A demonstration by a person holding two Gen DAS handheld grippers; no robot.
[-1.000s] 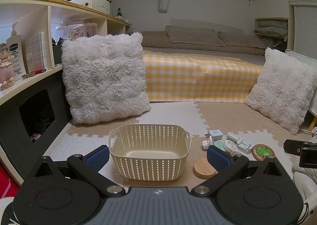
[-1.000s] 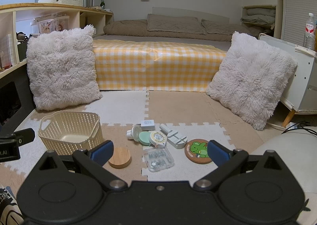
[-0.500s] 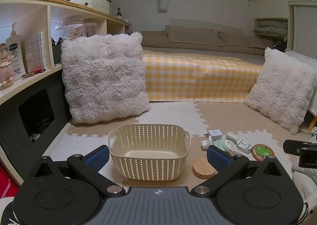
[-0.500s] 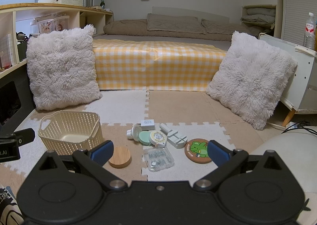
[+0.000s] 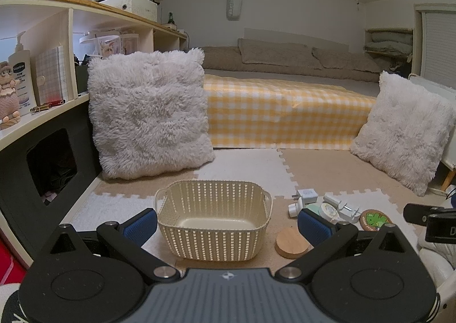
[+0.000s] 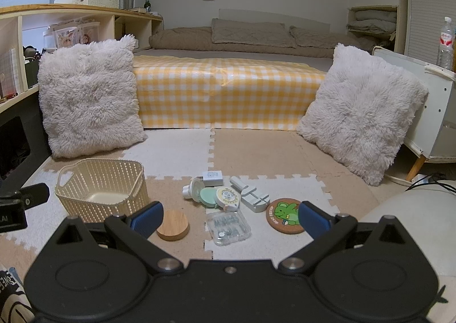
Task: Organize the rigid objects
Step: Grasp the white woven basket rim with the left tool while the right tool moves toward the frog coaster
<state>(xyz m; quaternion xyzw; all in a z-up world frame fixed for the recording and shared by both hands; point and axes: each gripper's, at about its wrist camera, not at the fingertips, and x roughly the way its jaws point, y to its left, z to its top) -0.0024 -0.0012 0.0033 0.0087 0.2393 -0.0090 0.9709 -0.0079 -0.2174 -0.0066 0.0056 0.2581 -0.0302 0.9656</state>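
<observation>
An empty cream plastic basket (image 5: 212, 203) (image 6: 101, 189) stands on the foam floor mat. To its right lies a round wooden lid (image 5: 291, 242) (image 6: 173, 229), then a cluster: a white plug adapter (image 6: 212, 175), a mint round case (image 6: 209, 195), a tape measure (image 6: 227, 197), a white clip (image 6: 250, 194), a clear plastic box (image 6: 228, 226) and a green-animal coaster (image 6: 285, 215) (image 5: 374, 219). My left gripper (image 5: 227, 226) is open in front of the basket. My right gripper (image 6: 230, 219) is open above the clear box. Neither holds anything.
Two fluffy white cushions (image 6: 88, 95) (image 6: 362, 109) lean at left and right. A bed with a yellow checked cover (image 6: 225, 92) lies behind. A shelf unit (image 5: 37, 72) runs along the left, and a white cabinet (image 6: 430, 112) stands at right.
</observation>
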